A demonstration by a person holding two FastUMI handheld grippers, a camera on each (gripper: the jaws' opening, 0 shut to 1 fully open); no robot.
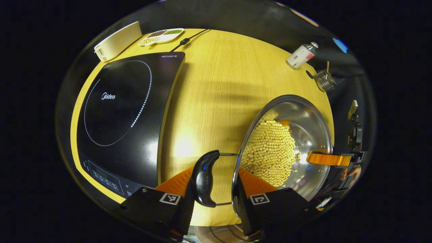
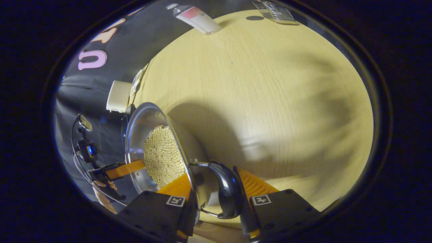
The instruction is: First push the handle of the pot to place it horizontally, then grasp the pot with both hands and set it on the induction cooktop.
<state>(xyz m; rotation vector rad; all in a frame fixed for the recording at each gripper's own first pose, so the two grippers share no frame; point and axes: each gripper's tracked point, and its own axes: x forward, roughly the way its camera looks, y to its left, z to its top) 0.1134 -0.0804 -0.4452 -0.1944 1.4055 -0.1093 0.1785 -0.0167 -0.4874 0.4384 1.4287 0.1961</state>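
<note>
In the left gripper view we saw the induction cooktop (image 1: 125, 111) left of the pot (image 1: 287, 148). Each gripper, left (image 1: 216, 199) and right (image 2: 216, 202), straddled a pot handle (image 1: 205, 177), partly open; clamping unclear

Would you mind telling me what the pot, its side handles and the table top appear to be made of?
The pot looks like polished stainless steel: its inner wall mirrors light. The side handle seems glossy black plastic on wire brackets, with sharp highlights. The table shows pale wood grain with a soft sheen, possibly laminate rather than solid wood.
</note>
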